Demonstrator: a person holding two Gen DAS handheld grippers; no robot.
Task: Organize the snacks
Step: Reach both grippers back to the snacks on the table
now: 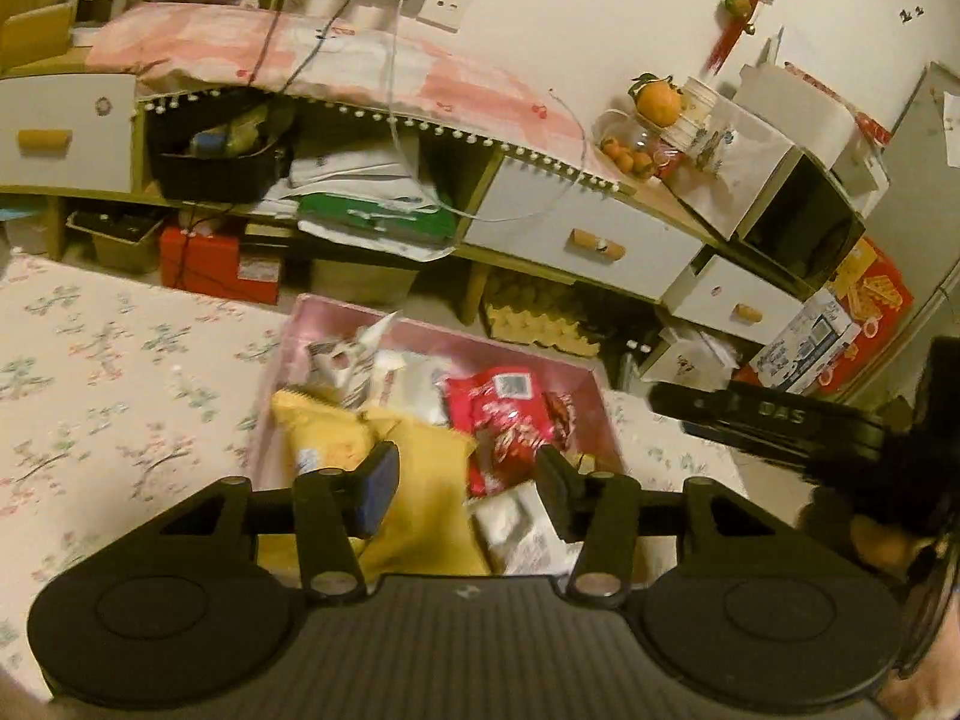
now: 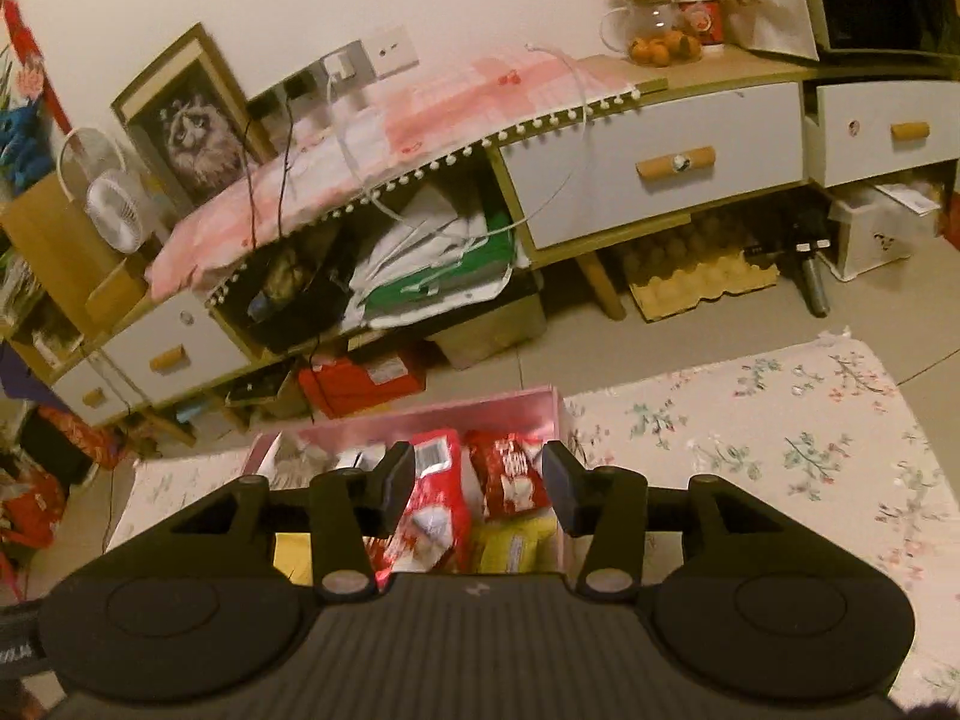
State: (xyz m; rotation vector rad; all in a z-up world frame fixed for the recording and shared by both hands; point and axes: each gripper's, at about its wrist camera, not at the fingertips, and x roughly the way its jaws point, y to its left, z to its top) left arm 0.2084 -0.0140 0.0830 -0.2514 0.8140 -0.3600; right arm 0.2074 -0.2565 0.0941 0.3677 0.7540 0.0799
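Note:
A pink box (image 1: 480, 348) stands on a floral mat and holds several snack packets. In the left wrist view a yellow packet (image 1: 429, 480), a red packet (image 1: 510, 420) and a white packet (image 1: 522, 531) lie in it. My left gripper (image 1: 468, 489) hovers over them, open, its pads touching nothing. The right gripper's black body (image 1: 774, 417) shows at the right edge. In the right wrist view my right gripper (image 2: 480, 486) stands open above the box (image 2: 480, 414), over a red-and-white packet (image 2: 435, 501), a red packet (image 2: 510, 474) and a yellow packet (image 2: 516, 546).
A low cabinet with white drawers (image 2: 654, 162) runs along the wall behind the box, with a pink cloth and cables on top. Egg trays (image 2: 696, 282) and a red carton (image 2: 360, 378) sit under it. The floral mat (image 2: 780, 450) spreads to both sides of the box.

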